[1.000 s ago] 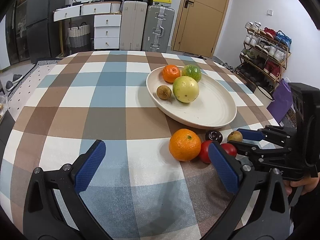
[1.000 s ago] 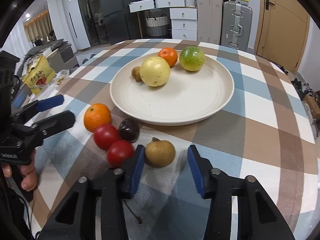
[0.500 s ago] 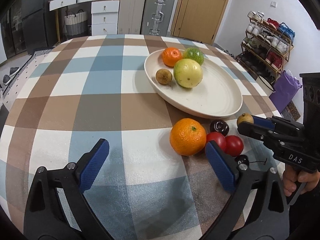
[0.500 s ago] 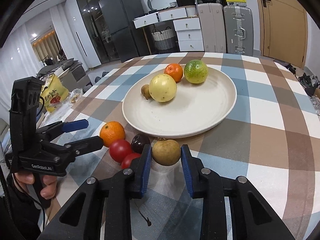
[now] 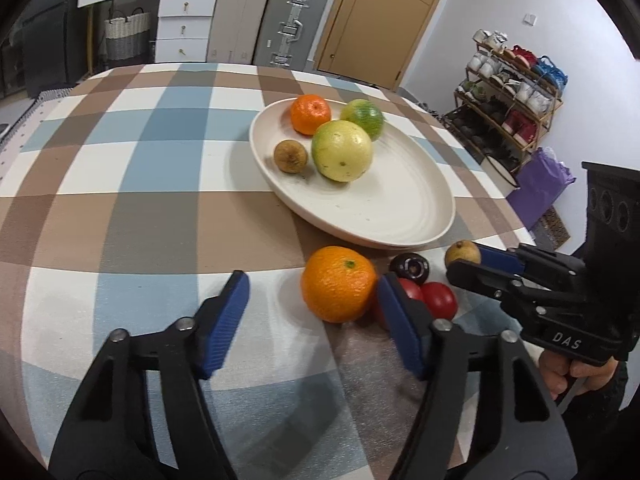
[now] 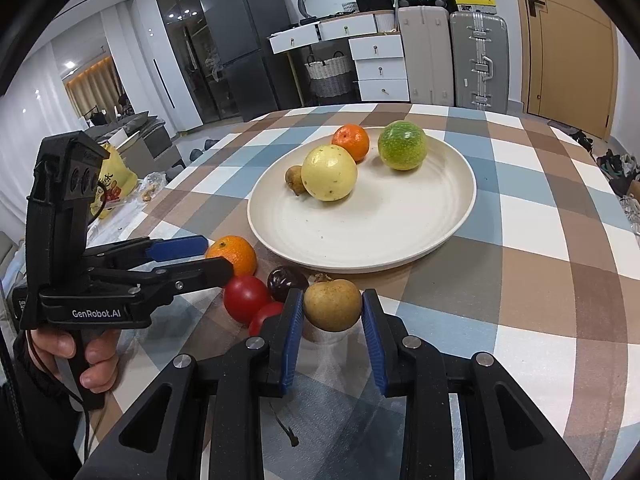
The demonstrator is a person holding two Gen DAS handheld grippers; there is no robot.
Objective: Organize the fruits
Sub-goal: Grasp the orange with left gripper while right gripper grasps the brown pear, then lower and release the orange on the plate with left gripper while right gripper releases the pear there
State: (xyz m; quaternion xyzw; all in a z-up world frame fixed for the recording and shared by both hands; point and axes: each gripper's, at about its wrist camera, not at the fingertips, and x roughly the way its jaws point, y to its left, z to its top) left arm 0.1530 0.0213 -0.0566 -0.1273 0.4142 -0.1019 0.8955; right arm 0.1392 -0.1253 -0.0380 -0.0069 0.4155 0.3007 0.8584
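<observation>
My right gripper [image 6: 333,310] is shut on a small brown fruit [image 6: 332,304] and holds it just above the tablecloth in front of the cream plate [image 6: 400,236]. The brown fruit also shows in the left wrist view [image 5: 463,253]. The plate holds a yellow fruit [image 6: 329,173], a mandarin [image 6: 351,142], a green fruit [image 6: 402,145] and a small brown fruit [image 6: 295,179]. My left gripper [image 5: 313,304] is open around an orange [image 5: 339,283] on the cloth, its right pad beside it. Two red tomatoes [image 6: 245,298] and a dark plum [image 6: 285,278] lie beside the orange.
The round table has a checked cloth [image 5: 140,184]. A shoe rack [image 5: 516,92] and a purple bag [image 5: 544,188] stand right of the table. Suitcases [image 5: 288,28] and drawers [image 5: 184,24] stand behind it. A yellow bag [image 6: 112,184] lies to the left.
My right gripper closed on the brown fruit and lifted it slightly. My left gripper moved forward and narrowed around the orange.
</observation>
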